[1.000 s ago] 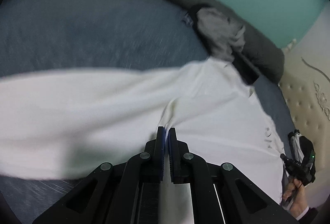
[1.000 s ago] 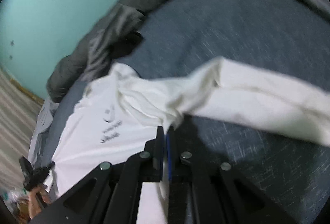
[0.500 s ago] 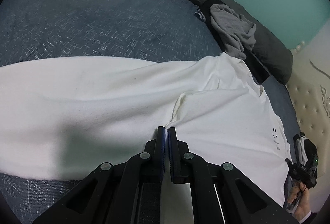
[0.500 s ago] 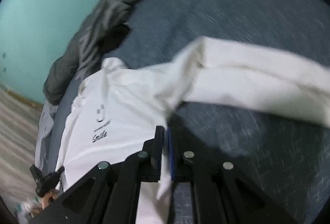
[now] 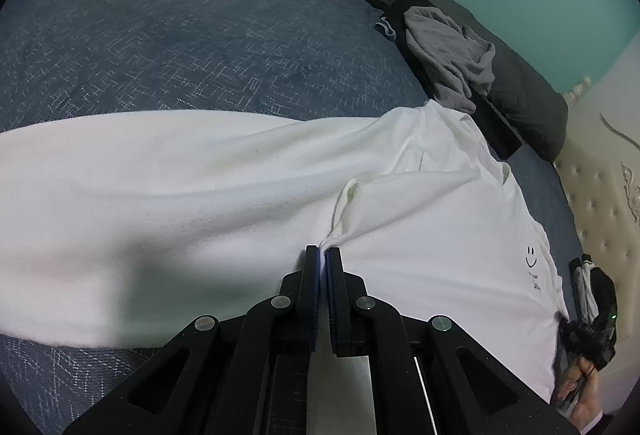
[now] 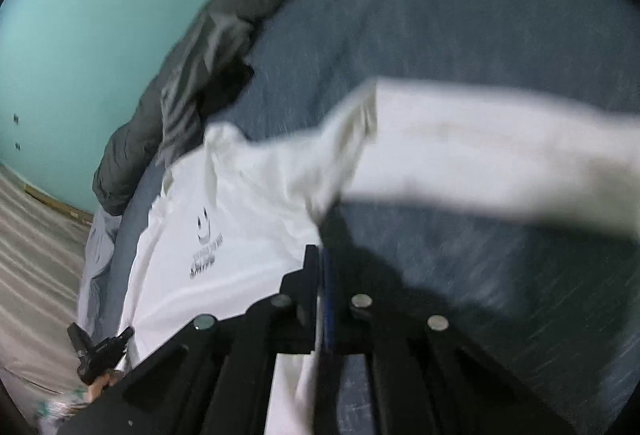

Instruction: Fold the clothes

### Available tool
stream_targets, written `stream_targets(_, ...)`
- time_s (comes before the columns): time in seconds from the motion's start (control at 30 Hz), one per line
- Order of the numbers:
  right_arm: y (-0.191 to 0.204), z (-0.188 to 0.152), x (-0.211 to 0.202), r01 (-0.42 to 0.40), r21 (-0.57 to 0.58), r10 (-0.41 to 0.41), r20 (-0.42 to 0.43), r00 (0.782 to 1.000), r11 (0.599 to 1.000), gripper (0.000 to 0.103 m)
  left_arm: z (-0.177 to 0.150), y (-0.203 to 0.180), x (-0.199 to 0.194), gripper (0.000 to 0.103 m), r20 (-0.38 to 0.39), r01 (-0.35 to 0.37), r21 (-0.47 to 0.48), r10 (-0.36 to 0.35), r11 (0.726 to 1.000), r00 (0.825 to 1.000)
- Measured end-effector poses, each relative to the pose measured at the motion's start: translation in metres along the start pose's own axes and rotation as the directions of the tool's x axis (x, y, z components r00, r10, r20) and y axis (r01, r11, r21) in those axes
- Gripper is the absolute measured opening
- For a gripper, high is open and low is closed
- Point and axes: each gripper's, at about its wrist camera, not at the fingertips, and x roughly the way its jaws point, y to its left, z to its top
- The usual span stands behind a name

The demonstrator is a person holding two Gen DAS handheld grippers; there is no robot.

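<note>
Since the earlier frame the white shirt [image 5: 248, 195] has settled lower onto the bed [image 5: 200, 35]; your left gripper [image 5: 322, 255] and right gripper [image 6: 320, 255] each pinch an edge, its long axis running between them

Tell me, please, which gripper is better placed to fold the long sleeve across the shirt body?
Probably the left. The left gripper is shut on the white shirt right where the long sleeve joins the body. The right gripper pinches the shirt's edge, farther from the sleeve.
</note>
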Motion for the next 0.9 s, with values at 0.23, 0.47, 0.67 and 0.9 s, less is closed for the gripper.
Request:
stream_targets(0.23, 0.01, 0.008, 0.019, 0.034, -0.05, -0.038, -0.085, 0.996, 0.998, 0.002, 0.0, -0.002, 0.002, 0.004, -0.005, -0.005, 0.006, 0.005, 1.0, 1.0)
stream_targets(0.47, -0.011, -0.017, -0.016, 0.031, 0.005, -0.03, -0.135, 0.99, 1.0, 0.033, -0.001, -0.003, -0.001, 0.005, -0.019, 0.01, -0.002, -0.01, 1.0, 1.0)
stream_targets(0.67, -0.013, -0.058, -0.064, 0.028, -0.041, -0.036, -0.206, 0.978, 0.999, 0.033, -0.012, -0.005, -0.025, 0.006, -0.008, 0.009, -0.006, -0.009, 1.0, 1.0)
stream_targets(0.9, -0.029, -0.109, -0.097, 0.119, -0.068, -0.131, -0.221, 0.967, 0.991, 0.033, -0.045, 0.005, -0.071, 0.007, 0.006, -0.006, -0.019, 0.006, 1.0, 1.0)
